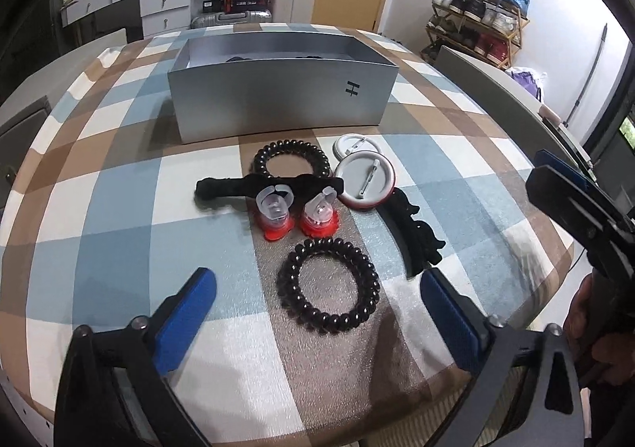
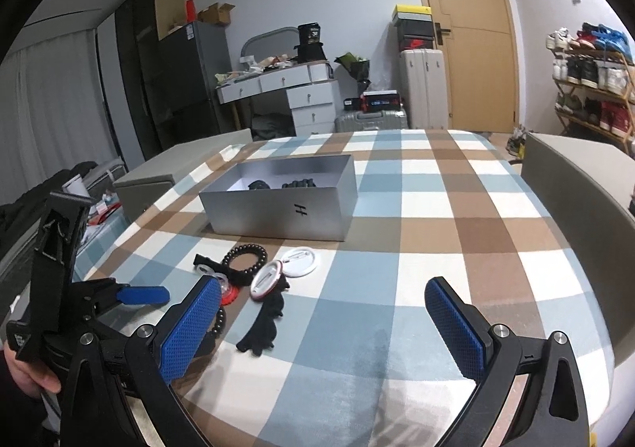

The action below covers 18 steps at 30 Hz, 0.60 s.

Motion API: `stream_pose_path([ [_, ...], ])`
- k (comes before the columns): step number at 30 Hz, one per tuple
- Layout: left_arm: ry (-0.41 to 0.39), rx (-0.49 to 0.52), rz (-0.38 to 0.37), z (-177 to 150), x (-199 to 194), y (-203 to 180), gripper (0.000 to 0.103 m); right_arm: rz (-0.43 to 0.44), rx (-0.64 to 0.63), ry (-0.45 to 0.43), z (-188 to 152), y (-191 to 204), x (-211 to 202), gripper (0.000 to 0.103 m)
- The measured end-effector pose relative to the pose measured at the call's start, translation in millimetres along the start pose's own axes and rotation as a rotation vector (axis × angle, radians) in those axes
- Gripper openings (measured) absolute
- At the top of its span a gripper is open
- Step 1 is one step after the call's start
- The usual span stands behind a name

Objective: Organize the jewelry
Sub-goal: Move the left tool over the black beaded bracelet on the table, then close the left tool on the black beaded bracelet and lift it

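Observation:
A black coil bracelet (image 1: 328,286) lies flat on the checked cloth between the blue fingers of my left gripper (image 1: 319,290), which stands open and does not touch it. Beyond it stand two clear rings on red bases (image 1: 295,216), a black fabric band (image 1: 228,188), a second coil bracelet (image 1: 291,161) and two round pin badges (image 1: 365,183). A black scalloped hairband (image 1: 414,238) curves to the right. The open silver box (image 1: 278,105) sits behind, with dark items inside (image 2: 281,184). My right gripper (image 2: 323,310) stands open over bare cloth, right of the hairband (image 2: 264,322).
The table's checked cloth (image 2: 436,209) reaches well to the right of the box. Grey chair backs (image 2: 583,216) stand at both sides of the table. A hand (image 2: 27,371) holds the left gripper's handle. Suitcases, a white dresser and a shoe rack stand in the room behind.

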<state>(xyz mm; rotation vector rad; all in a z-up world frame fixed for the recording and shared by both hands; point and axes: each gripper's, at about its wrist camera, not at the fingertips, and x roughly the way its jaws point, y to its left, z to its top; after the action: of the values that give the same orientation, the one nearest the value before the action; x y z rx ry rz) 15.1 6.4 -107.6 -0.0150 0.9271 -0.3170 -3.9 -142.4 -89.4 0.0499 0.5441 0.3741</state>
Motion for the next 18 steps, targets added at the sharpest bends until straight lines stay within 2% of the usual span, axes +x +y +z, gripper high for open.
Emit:
stream_pose_path([
  [1, 0.006, 0.008, -0.005, 0, 0, 0, 0.088, -0.002, 0.002, 0.002, -1, -1, 0, 0.103],
  [4, 0.011, 0.029, 0.001, 2, 3, -3, 0.076, -0.018, 0.005, 0.02, -1, -2, 4, 0.103],
  [6, 0.009, 0.042, 0.004, 3, 3, -4, 0.061, -0.029, 0.004, 0.03, -2, -3, 7, 0.103],
  [8, 0.014, 0.053, -0.018, 4, 2, -4, 0.039, -0.039, 0.001, 0.035, -3, -3, 8, 0.103],
  [10, 0.011, 0.049, -0.034, 5, 1, -4, 0.033, -0.039, -0.001, 0.035, -3, -4, 9, 0.103],
  [12, 0.006, 0.063, -0.034, 6, 0, -5, 0.004, -0.038, 0.0, 0.036, -3, -4, 9, 0.103],
  [18, -0.002, 0.082, -0.037, 5, 0, -7, 0.003, -0.031, 0.013, 0.049, -3, -7, 13, 0.103],
])
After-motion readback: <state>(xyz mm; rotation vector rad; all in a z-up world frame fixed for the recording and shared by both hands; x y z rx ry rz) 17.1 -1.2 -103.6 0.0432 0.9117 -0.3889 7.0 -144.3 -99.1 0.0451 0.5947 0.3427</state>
